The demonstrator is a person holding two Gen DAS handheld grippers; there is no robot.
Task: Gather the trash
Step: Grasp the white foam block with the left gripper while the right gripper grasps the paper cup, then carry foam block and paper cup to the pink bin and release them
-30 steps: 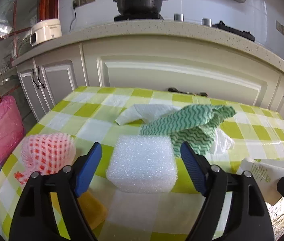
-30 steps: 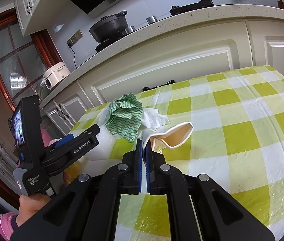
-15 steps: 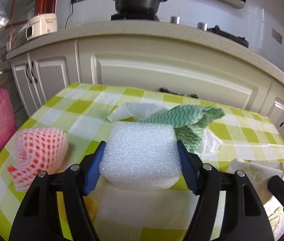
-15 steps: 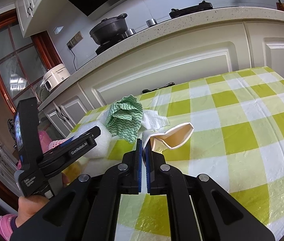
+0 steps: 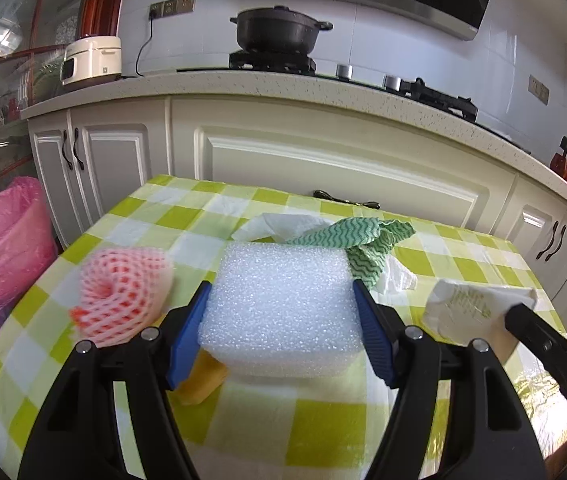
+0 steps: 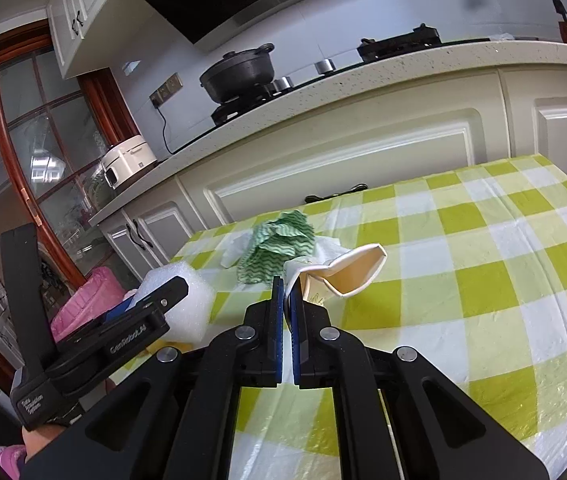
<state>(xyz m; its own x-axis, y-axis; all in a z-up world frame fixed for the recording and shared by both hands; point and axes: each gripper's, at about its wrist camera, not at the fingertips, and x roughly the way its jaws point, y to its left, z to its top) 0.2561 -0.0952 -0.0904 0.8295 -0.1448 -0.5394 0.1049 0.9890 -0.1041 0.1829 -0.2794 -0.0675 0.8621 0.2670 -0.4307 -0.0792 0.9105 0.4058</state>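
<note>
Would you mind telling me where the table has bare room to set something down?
The tablecloth right of the crushed paper cup is bare to its edge. The left is crowded: foam block, pink net, green cloth.

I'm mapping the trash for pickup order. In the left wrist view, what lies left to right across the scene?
Pink-lined bin → red-and-white foam net → white foam block between the left gripper's fingers → crushed paper cup.

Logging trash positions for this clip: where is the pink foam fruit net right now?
In the left wrist view, the pink foam fruit net lies on the checked tablecloth, left of the white foam block between the left gripper's fingers.
</note>
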